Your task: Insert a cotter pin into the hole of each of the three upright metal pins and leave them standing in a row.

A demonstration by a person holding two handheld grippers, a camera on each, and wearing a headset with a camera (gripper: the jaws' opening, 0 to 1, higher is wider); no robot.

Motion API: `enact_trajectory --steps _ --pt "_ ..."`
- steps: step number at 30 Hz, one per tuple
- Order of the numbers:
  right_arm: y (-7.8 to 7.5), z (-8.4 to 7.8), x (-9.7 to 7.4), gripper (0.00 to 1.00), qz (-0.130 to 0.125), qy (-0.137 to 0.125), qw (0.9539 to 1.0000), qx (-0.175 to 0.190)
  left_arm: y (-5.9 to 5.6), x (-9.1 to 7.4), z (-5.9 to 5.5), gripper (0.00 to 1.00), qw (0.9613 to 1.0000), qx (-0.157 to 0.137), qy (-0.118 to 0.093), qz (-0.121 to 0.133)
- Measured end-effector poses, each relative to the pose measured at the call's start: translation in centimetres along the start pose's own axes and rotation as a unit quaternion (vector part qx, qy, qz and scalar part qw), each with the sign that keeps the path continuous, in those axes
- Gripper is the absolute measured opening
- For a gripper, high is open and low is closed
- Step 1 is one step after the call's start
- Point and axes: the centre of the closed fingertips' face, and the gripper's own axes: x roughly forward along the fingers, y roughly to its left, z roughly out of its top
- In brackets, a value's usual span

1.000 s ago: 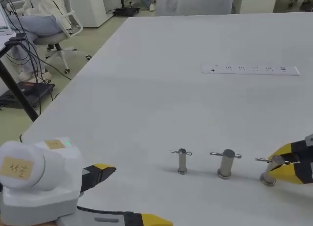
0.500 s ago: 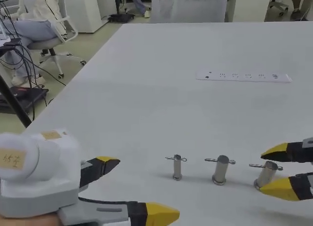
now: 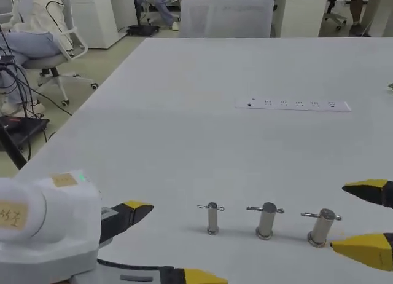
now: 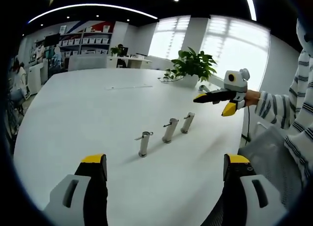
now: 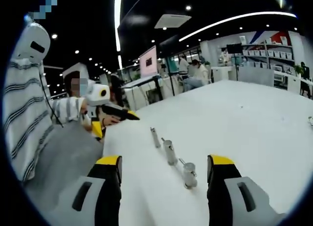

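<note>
Row of metal pins (image 3: 266,222) upright on counter (image 3: 184,112), cotter pin (image 3: 253,208) through each. My right hand-held gripper (image 3: 356,217) released beside end pin (image 3: 318,230), so it stands free; left hand-held gripper (image 3: 178,241) released, apart.

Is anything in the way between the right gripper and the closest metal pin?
No, nothing I can see. The right gripper is open right beside the nearest pin, with just bare table between them.
</note>
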Motion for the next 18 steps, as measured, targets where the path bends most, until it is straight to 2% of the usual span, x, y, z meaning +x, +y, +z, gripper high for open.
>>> enact_trajectory --steps 8,11,18 --pt "0.3 -0.8 -1.8 0.86 -0.027 0.002 0.9995 0.015 -0.1 0.0 -0.4 1.00 1.0000 -0.004 0.006 -0.005" --pt "0.1 -0.5 -2.5 0.92 -0.037 -0.011 0.9990 0.021 -0.1 -0.3 -0.3 1.00 1.0000 -0.005 0.004 -0.003" --pt "0.4 -0.6 -3.3 0.95 -0.044 -0.015 0.9985 0.027 -0.2 -1.1 -0.4 0.99 0.9999 -0.011 0.006 -0.004"
